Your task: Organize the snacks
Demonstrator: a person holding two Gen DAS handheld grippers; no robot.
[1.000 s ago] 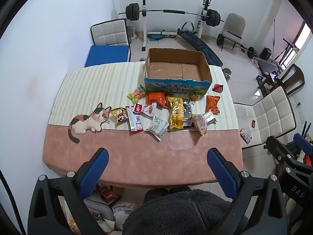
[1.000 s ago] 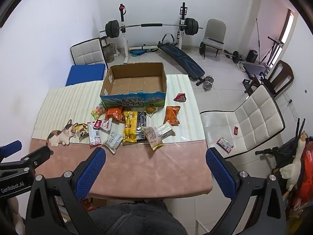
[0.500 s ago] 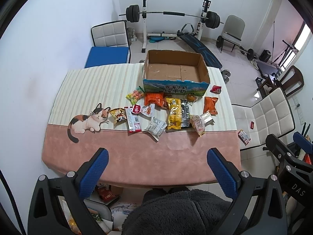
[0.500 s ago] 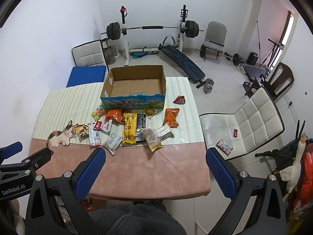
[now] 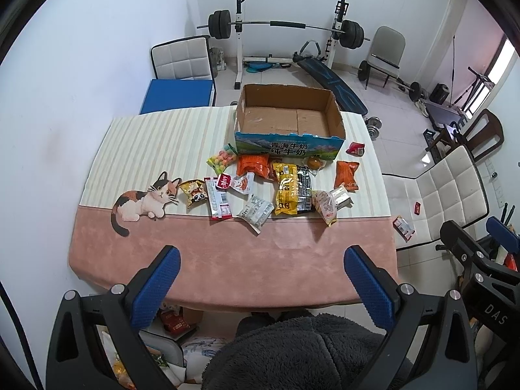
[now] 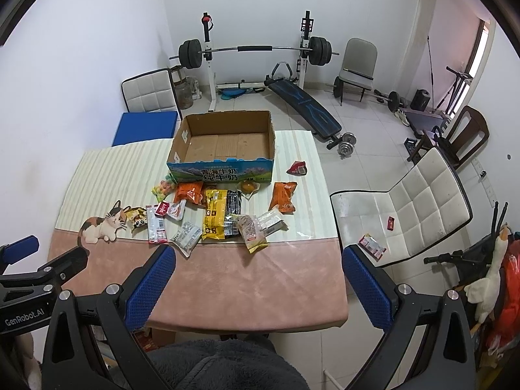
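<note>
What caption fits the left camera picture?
Open left gripper above the table, facing scattered snacks and an empty cardboard box.

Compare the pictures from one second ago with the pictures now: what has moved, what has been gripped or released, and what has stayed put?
Only the cameras shifted: both views drifted slightly, so the table sits a little differently in frame. Nothing was gripped or released. The left tongs and right tongs stay open and empty above the near table edge. The cardboard box remains empty, and the snack packets lie unmoved before it.
</note>
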